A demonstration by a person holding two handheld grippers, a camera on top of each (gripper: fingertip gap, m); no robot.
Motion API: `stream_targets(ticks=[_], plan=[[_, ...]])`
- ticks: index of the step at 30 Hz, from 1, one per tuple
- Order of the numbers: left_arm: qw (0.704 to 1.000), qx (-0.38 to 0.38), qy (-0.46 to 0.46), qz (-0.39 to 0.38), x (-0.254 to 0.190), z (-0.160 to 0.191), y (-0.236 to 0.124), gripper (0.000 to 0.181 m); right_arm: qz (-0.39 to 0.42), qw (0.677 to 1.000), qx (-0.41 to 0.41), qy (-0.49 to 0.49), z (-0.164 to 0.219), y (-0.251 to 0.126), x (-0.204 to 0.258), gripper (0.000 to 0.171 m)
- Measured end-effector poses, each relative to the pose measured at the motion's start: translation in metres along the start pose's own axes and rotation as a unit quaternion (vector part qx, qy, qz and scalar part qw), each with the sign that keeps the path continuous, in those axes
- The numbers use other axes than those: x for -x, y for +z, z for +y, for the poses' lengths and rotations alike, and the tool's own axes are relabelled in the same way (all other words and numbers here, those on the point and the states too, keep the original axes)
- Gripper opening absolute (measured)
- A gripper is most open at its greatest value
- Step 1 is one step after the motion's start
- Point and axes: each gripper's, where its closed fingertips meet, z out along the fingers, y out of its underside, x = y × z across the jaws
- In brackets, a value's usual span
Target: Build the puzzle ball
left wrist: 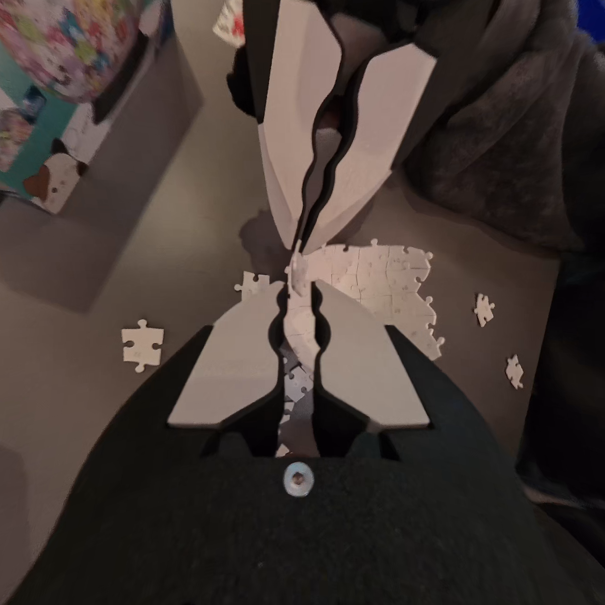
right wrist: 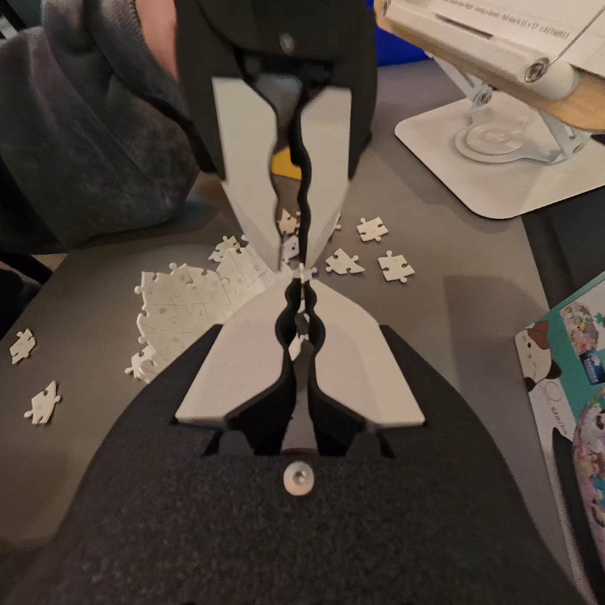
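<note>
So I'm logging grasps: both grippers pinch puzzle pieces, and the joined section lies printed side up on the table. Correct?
Not quite. The right wrist view shows the joined section lying blank white side up. Both the left gripper and the right gripper do pinch pieces.

Curved white panel of joined puzzle pieces point(right wrist: 183, 304), printed face down; loose white pieces point(right wrist: 394, 265) scattered around it.

Dim, perhaps lamplit grey tabletop point(right wrist: 458, 294)

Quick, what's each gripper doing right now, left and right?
Left gripper: closed on the edge of the assembled puzzle section.
Right gripper: closed on a single puzzle piece.
</note>
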Motion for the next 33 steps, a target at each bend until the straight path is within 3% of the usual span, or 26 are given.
stream_targets(ticks=[5,9,12,18,21,33], plan=[[0.985,-0.133,-0.026,-0.105,-0.003,0.015,-0.044,0.032,-0.044,0.998,0.053,-0.004,0.011,0.01,-0.003,0.002],[0.968,-0.187,-0.044,-0.164,-0.001,0.039,-0.047,0.047,-0.061,0.994,0.092,-0.018,0.029,0.025,0.001,0.002],[0.966,-0.219,-0.072,-0.121,0.006,0.04,-0.038,0.047,-0.048,0.992,0.112,-0.029,0.035,0.028,0.0,0.002],[0.95,-0.294,-0.096,0.04,0.003,0.019,-0.03,0.047,-0.033,0.992,0.114,-0.046,0.036,0.033,-0.002,0.002],[0.954,-0.275,-0.101,0.063,-0.002,0.024,-0.021,0.047,-0.032,0.992,0.116,-0.046,0.039,0.035,-0.004,0.002],[0.984,-0.154,-0.088,0.003,-0.016,0.055,0.006,0.046,-0.017,0.991,0.123,-0.058,0.038,0.035,-0.007,0.002]])
